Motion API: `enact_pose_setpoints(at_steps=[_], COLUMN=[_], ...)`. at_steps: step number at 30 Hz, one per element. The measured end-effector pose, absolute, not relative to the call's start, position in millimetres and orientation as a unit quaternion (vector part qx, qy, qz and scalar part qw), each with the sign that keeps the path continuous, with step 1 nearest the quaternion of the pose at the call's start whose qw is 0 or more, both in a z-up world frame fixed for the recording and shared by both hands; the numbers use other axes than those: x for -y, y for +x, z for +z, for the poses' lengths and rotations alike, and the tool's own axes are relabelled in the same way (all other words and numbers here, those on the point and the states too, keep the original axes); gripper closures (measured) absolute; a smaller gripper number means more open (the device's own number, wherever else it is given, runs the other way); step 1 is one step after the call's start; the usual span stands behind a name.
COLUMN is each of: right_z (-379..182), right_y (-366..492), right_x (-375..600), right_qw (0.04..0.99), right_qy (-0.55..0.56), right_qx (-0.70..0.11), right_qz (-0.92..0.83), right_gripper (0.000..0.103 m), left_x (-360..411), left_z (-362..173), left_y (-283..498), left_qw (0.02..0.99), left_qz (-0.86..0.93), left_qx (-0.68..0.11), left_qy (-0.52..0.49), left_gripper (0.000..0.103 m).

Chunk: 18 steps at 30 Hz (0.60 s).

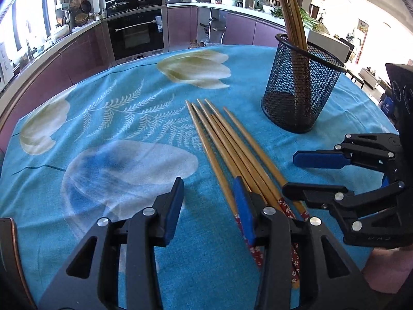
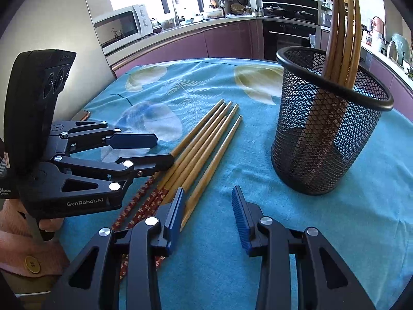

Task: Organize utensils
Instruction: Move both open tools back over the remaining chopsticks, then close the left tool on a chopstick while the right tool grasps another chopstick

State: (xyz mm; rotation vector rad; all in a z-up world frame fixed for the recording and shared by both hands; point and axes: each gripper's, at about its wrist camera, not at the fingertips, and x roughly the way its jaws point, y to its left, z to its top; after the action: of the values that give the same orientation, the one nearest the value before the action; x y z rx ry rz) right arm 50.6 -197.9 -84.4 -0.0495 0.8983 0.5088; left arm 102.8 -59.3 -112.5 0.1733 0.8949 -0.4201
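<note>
Chopsticks (image 1: 227, 149) lay loose beside the holder (image 1: 302, 87); your left gripper (image 1: 209, 206) and right gripper (image 2: 209, 214) hung parted, empty; next you needed to straddle one.

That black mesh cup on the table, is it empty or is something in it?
Not empty. The mesh cup stands upright with several wooden chopsticks leaning inside, their tips sticking out above its rim.

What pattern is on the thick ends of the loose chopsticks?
Red with small white flowers on the chopsticks; clearest in the right wrist view.
</note>
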Motion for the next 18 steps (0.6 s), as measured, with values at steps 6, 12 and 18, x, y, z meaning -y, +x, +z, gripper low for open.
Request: enact_pose_setpoints(at_steps=[6, 12, 18], right_z=[-84, -85, -87], right_y=[51, 64, 71], right_x=[199, 193, 200], right_qw=[0.869, 0.872, 0.874], right_qy=[-0.032, -0.03, 0.005], right_qx=[-0.433, -0.435, -0.436], right_qz=[0.235, 0.223, 0.214], right_gripper=[0.073, 0.08, 0.091], left_x=[56, 61, 60], left_z=[-111, -113, -113], left_y=[105, 115, 122], left_qw=[0.873, 0.871, 0.87], left_qz=[-0.207, -0.205, -0.209], left_qx=[-0.435, -0.438, -0.442], left_qy=[0.077, 0.083, 0.064], left_gripper=[0.068, 0.071, 0.088])
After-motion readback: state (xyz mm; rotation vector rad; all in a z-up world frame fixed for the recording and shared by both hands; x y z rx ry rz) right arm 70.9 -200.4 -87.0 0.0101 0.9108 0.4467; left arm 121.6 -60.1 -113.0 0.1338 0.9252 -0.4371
